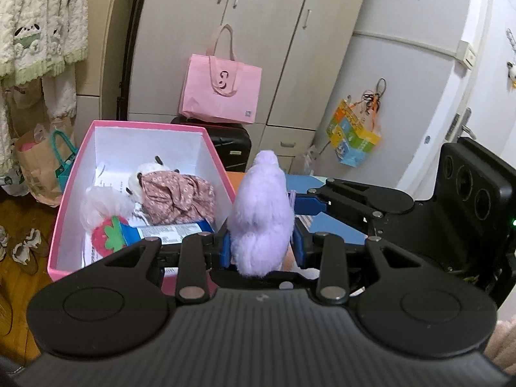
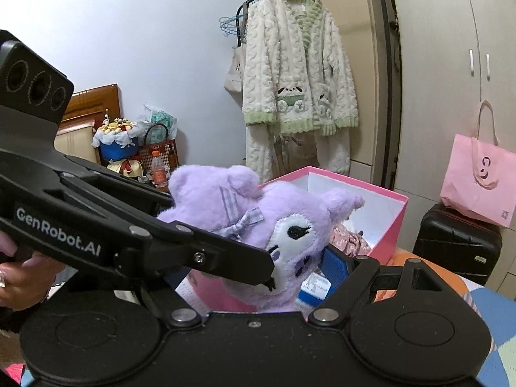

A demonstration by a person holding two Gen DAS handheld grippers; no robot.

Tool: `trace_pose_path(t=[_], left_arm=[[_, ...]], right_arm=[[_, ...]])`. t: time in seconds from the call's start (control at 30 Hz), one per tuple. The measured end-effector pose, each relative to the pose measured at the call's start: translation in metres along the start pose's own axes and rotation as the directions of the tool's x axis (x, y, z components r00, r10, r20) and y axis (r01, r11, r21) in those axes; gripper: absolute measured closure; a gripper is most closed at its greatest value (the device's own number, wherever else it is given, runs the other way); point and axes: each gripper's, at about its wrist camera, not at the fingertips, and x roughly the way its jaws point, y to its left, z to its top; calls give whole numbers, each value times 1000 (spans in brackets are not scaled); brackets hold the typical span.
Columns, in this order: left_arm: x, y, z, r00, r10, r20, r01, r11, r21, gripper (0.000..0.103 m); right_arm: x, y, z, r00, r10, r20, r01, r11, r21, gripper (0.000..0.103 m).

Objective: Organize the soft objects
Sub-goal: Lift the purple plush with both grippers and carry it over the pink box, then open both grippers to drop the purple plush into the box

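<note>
The left tool [image 1: 262, 247] was clamped on the purple plush [image 1: 262, 213], its blue pads [image 1: 226, 249] pressed into the toy's lower body from both sides. The plush stood upright between them, back to the left wrist camera, head up. The right tool [image 2: 258, 266] came in from the side at the same toy; its one visible blue pad [image 2: 333, 262] lay against the plush's [image 2: 258, 225] face, the other was hidden behind the left tool's arm, so I could not tell whether it gripped. A hand [image 2: 19, 274] held the left tool's handle.

Just left of the plush sat the pink box [image 1: 69, 193], open, on the tabletop [image 1: 335, 222]. Inside lay a white plush [image 1: 145, 177] in a floral dress, a strawberry toy [image 1: 108, 237], a blue-and-white packet [image 1: 171, 230] and some papers. The purple plush was outside the box, beside its right wall, above the tabletop.

Beyond stood a black suitcase [image 1: 230, 142] with a pink bag [image 1: 221, 90] on top, against the wardrobe [image 1: 258, 32]. A fleecy robe [image 2: 300, 77] hung from a rail.
</note>
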Motion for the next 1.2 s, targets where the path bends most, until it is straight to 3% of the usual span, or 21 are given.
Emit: trace_pose_path(t=[0.2, 0.47, 0.67, 0.83, 0.97, 1.2], left_arm=[[21, 25, 18, 998, 57, 12, -56, 998, -33, 69], [49, 69, 34, 990, 144, 3, -142, 981, -129, 69], [63, 88, 31, 974, 228, 3, -224, 961, -160, 69], [61, 88, 28, 953, 301, 22, -296, 947, -126, 69], [57, 82, 26, 953, 303, 21, -299, 948, -110, 67], [42, 62, 17, 959, 283, 24, -281, 957, -73, 63]], right_arm=[[32, -28, 15, 999, 31, -23, -29, 998, 62, 17], [72, -49, 29, 996, 65, -60, -62, 997, 49, 17], [88, -58, 19, 995, 37, -92, -30, 997, 73, 24], [77, -60, 7, 994, 25, -106, -15, 996, 90, 24], [58, -57, 2, 995, 24, -92, -14, 995, 99, 23], [26, -47, -5, 995, -51, -80, 56, 997, 61, 23]])
